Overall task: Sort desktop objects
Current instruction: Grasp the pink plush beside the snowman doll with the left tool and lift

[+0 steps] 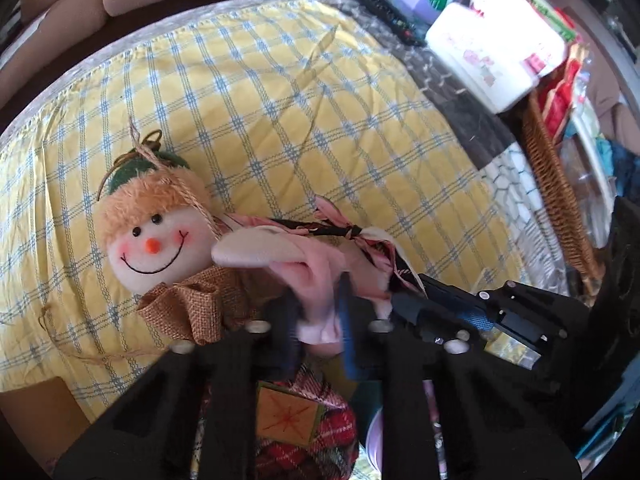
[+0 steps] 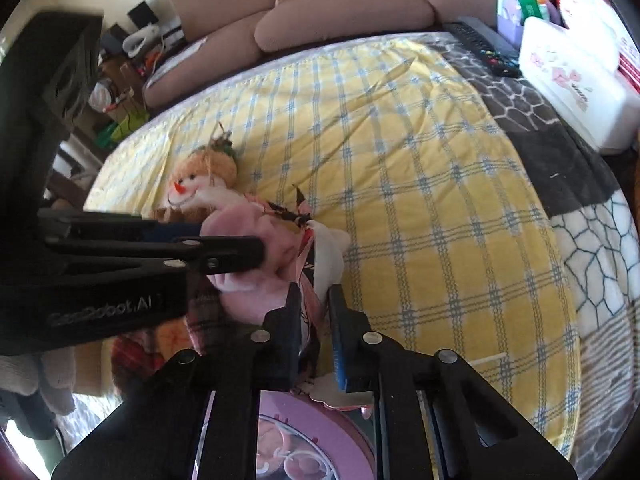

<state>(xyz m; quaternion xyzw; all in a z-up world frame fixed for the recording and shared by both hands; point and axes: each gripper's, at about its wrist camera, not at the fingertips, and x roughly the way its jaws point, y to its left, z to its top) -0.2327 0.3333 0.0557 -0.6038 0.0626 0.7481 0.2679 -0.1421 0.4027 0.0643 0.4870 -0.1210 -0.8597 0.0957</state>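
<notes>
A snowman doll [image 1: 160, 240] was seen lying on the yellow checked cloth [image 1: 300, 120] of the desk, with a pink soft toy [image 1: 316, 276] across its body. The left tool [image 1: 316, 312] was clenched on the pink plush, and the right tool [image 2: 314, 312] on the toy's pale ribboned end [image 2: 328, 252]. Nothing appeared sorted yet: the toy had only been gripped, not lifted clear. The doll, white box [image 1: 492, 56] and remote [image 1: 384, 12] were judged to remain.

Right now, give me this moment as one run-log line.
left claw: shut on pink plush | right claw: shut on same plush | snowman doll: beside it on yellow plaid cloth
</notes>
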